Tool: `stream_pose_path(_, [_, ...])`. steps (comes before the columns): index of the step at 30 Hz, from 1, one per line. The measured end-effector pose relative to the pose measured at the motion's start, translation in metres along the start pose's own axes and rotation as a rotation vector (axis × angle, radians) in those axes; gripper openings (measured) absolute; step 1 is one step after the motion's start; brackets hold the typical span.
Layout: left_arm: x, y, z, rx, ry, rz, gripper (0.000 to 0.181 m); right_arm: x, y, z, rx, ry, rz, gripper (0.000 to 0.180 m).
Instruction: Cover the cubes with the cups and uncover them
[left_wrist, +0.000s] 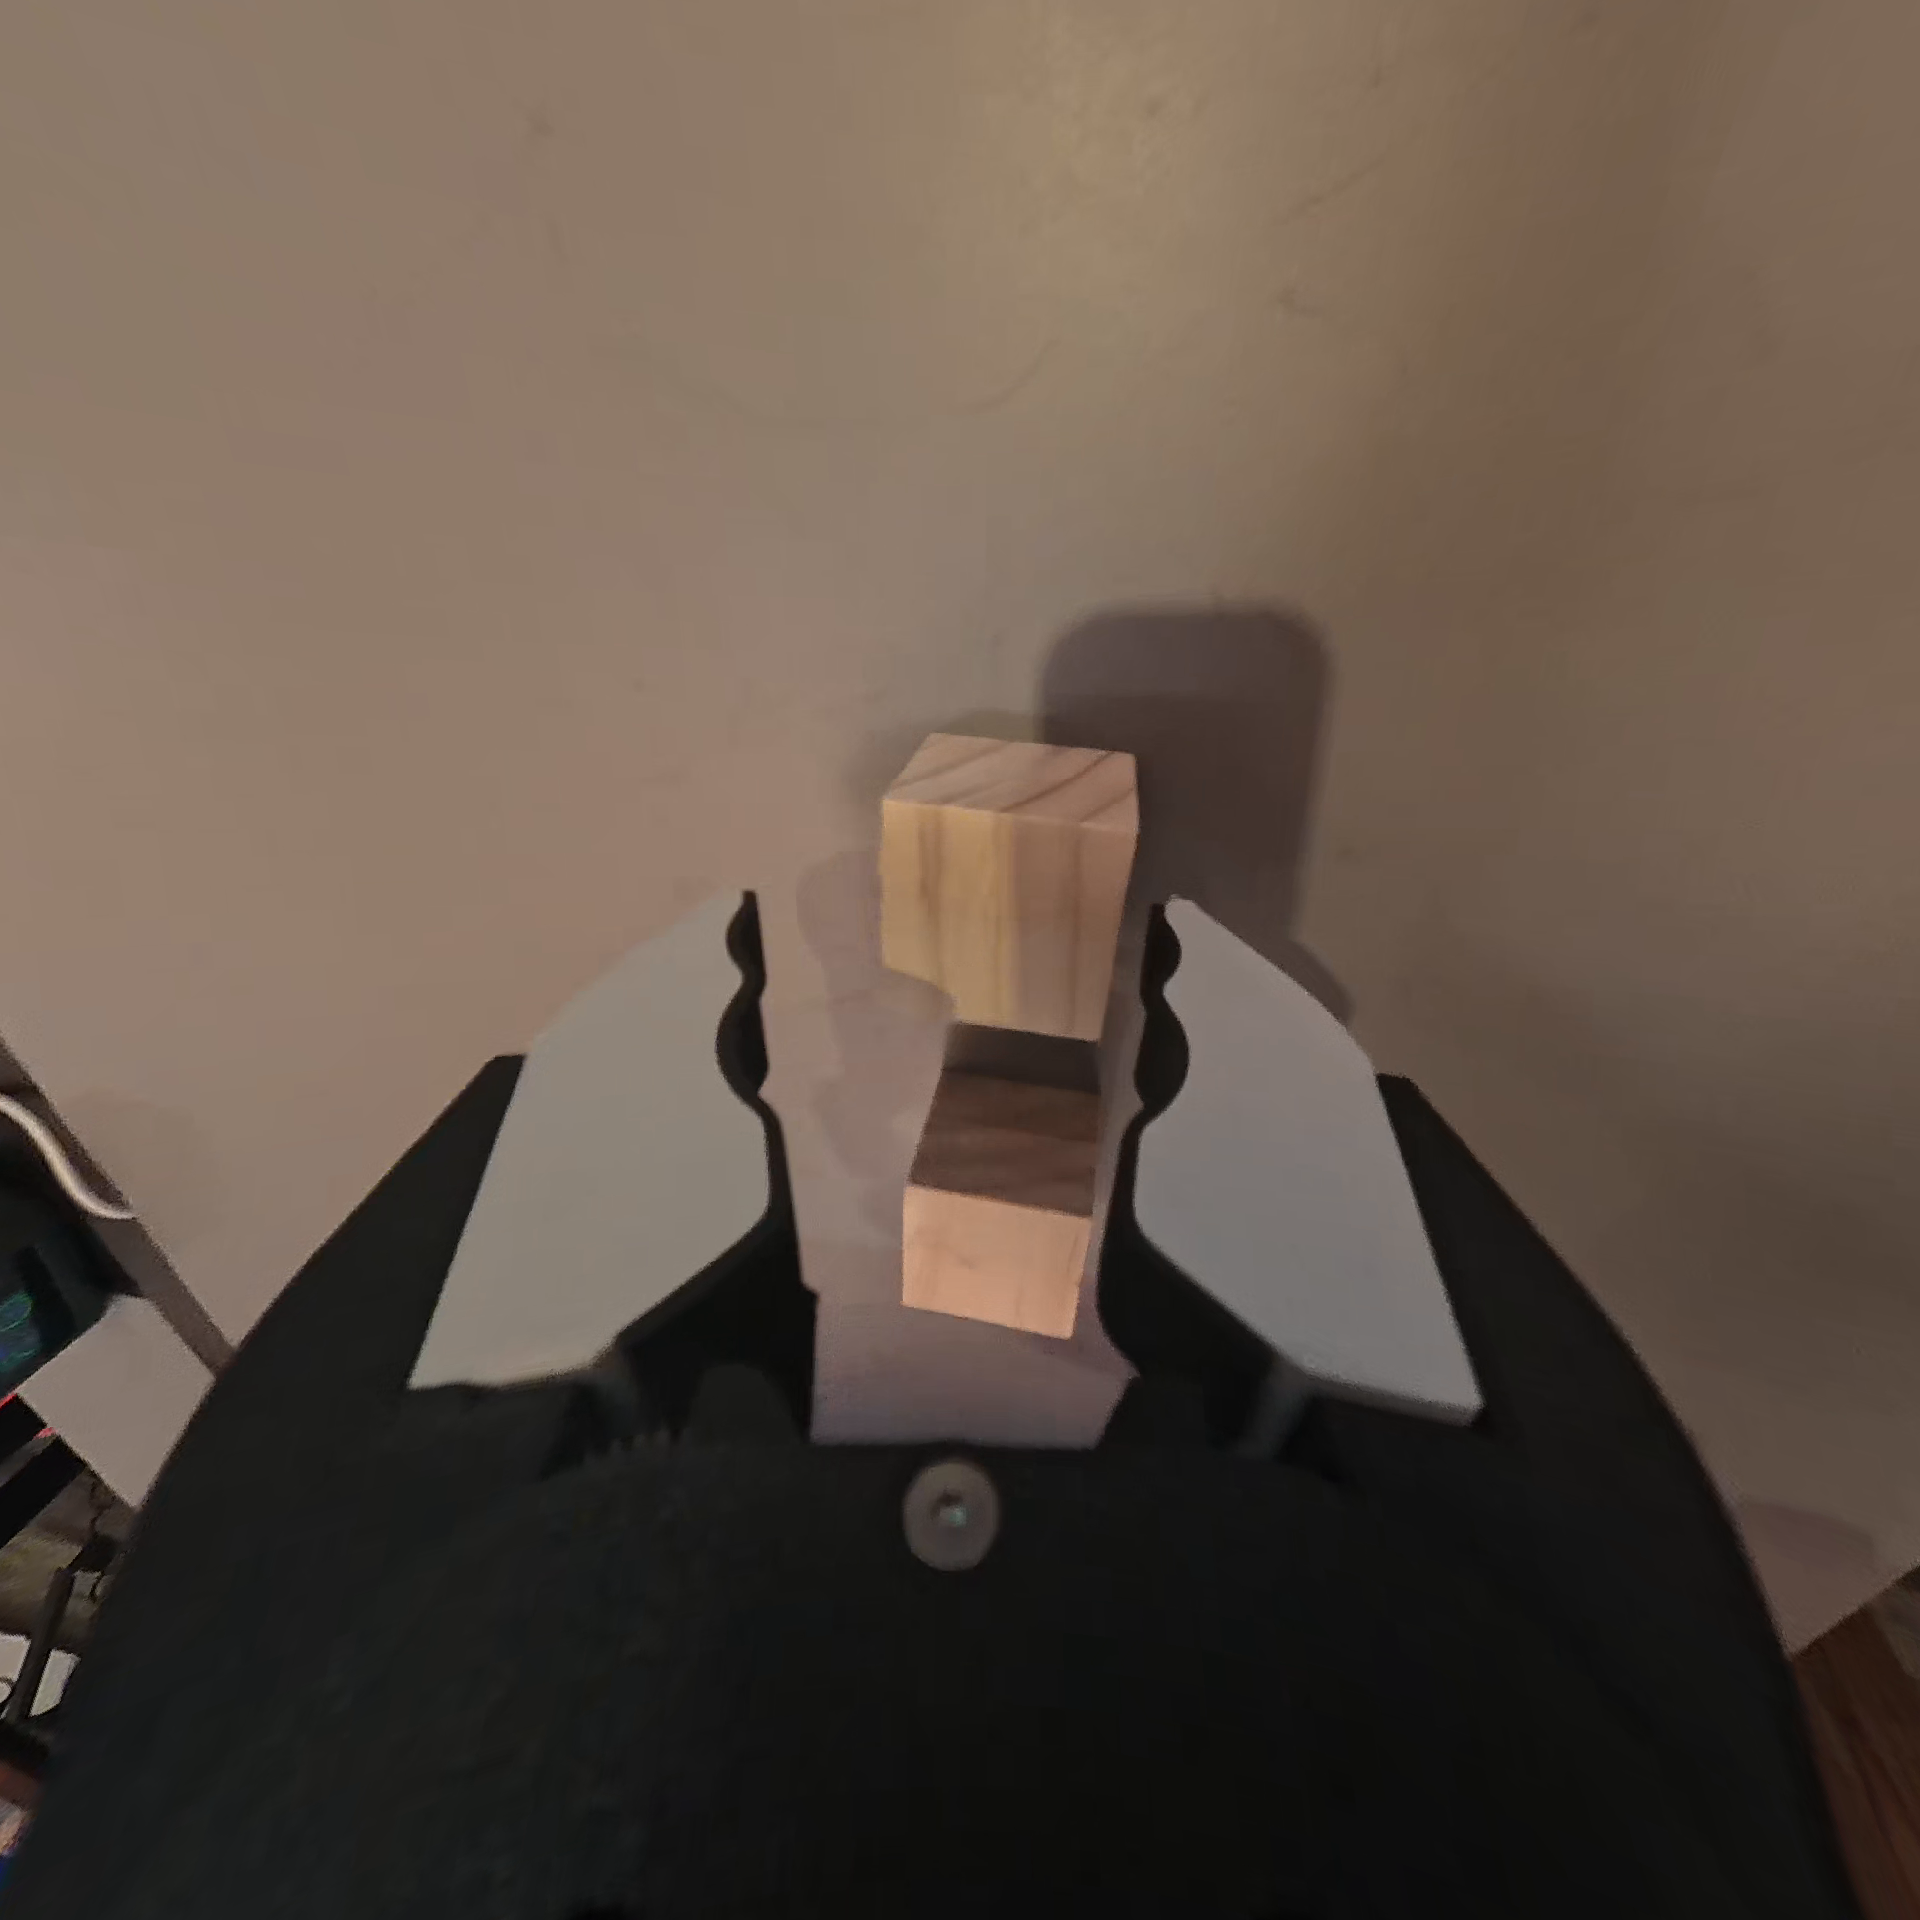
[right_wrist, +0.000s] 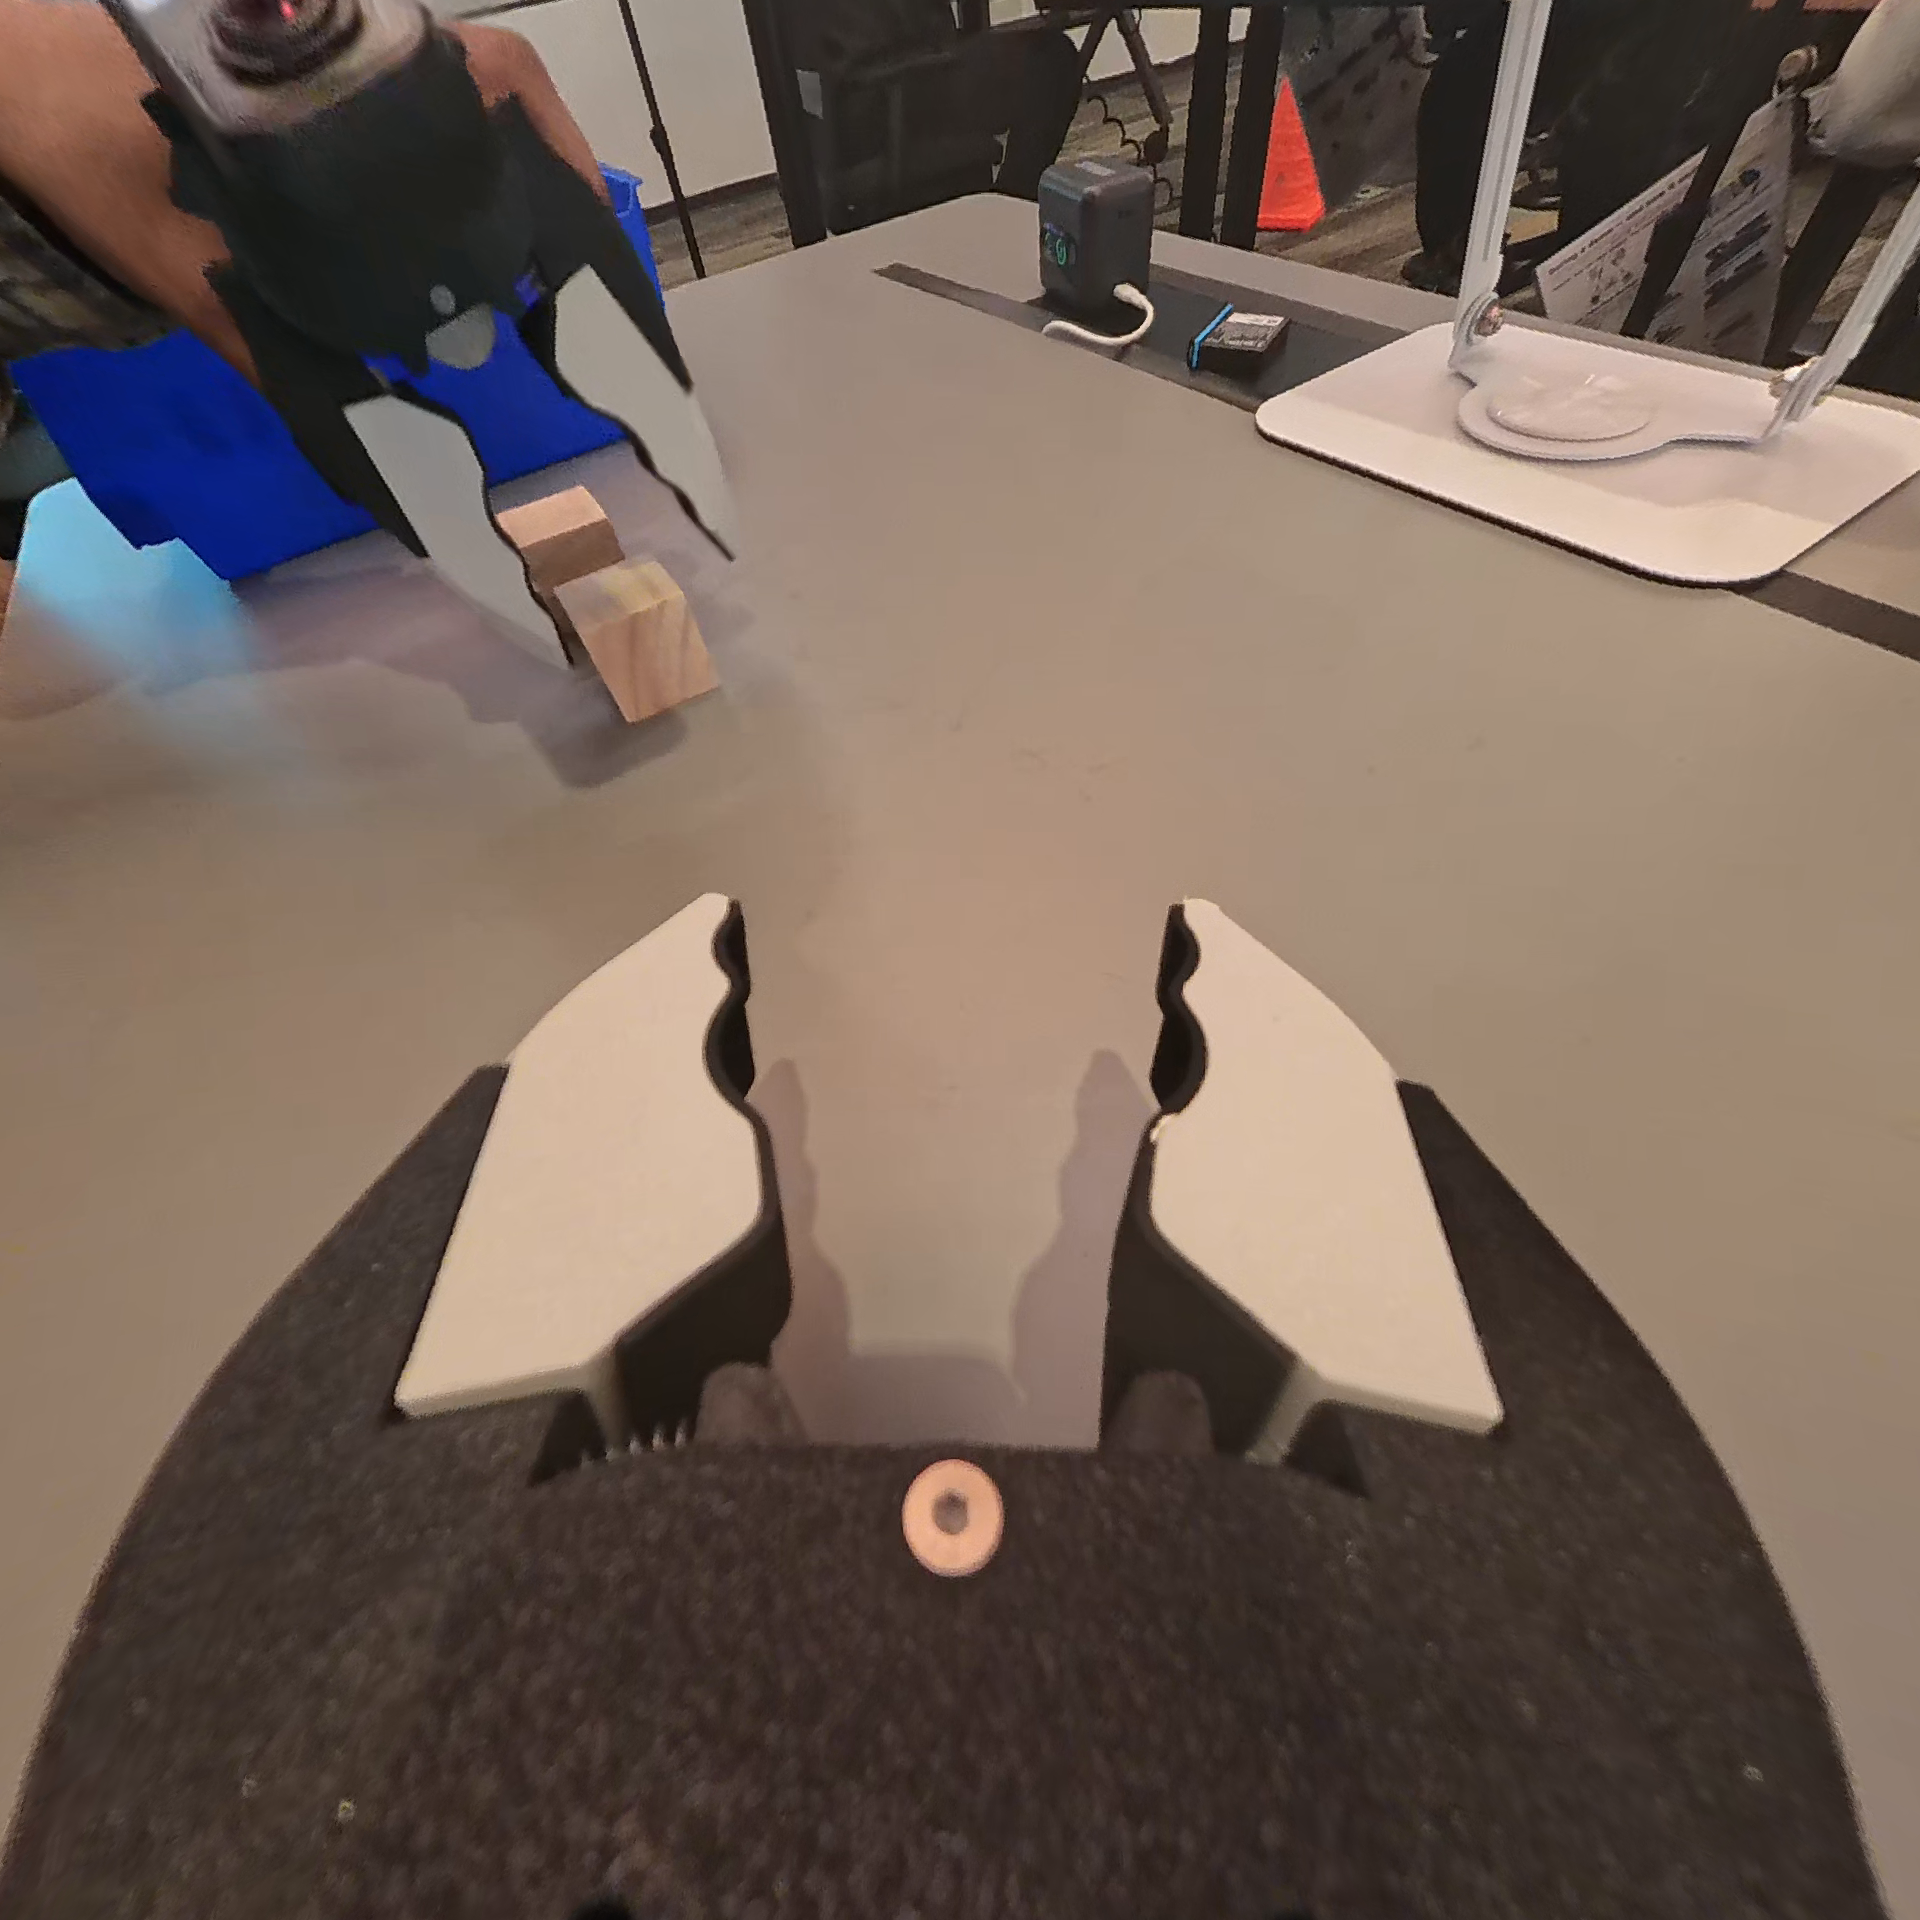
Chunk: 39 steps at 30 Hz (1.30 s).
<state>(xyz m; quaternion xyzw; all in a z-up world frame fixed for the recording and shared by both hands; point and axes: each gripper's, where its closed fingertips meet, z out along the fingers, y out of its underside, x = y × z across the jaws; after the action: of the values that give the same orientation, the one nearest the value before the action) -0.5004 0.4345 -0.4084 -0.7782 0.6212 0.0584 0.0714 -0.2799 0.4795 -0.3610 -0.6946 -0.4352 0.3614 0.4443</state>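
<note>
Stretching out under both of my tools, the grey worktop (right_wrist: 1195, 727) fills most of what I see, matte and faintly scuffed, with a dark strip running across its far part. Beyond its far edge the room shows patterned floor, dark table legs and an orange cone (right_wrist: 1288, 156). At the far right a white stand (right_wrist: 1579, 457) sits on its broad flat base on the worktop. At the far left a blue bin (right_wrist: 156, 457) stands behind my left tool, partly smeared by blur. On the dark strip a small black charger (right_wrist: 1091, 244) with a white cable stands just beside a flat black pack (right_wrist: 1242, 338).

My right tongs (right_wrist: 954, 914) hang low over bare worktop, fingers spread apart with nothing between them, well apart from the blocks.

My left tongs (left_wrist: 954, 914) point down at two pale wooden cubes. Their fingers are apart too, clamped on nothing. The nearer cube (left_wrist: 992, 1205) lies between the fingers, close against the right one; whether it touches I cannot tell. The farther cube (left_wrist: 1008, 883) sits just past the fingertips, touching or nearly touching the first, and throws a dark shadow behind it. From the right wrist view the two cubes stand side by side on the worktop at the far left.
</note>
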Motion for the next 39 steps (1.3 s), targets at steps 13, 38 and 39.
stream_pose_path(13, [-0.027,0.107,-0.154,0.356,-0.256,-0.326,0.085,-0.002,-0.003,-0.001,0.012,-0.008,0.001,0.076])
stream_pose_path(38, [0.071,0.304,-0.076,0.211,-0.092,-0.587,0.063,-0.004,0.006,0.006,-0.023,-0.016,0.011,0.075])
stream_pose_path(39, [0.075,0.301,-0.072,0.202,-0.075,-0.561,0.062,-0.004,0.006,0.006,-0.024,-0.016,0.012,0.075])
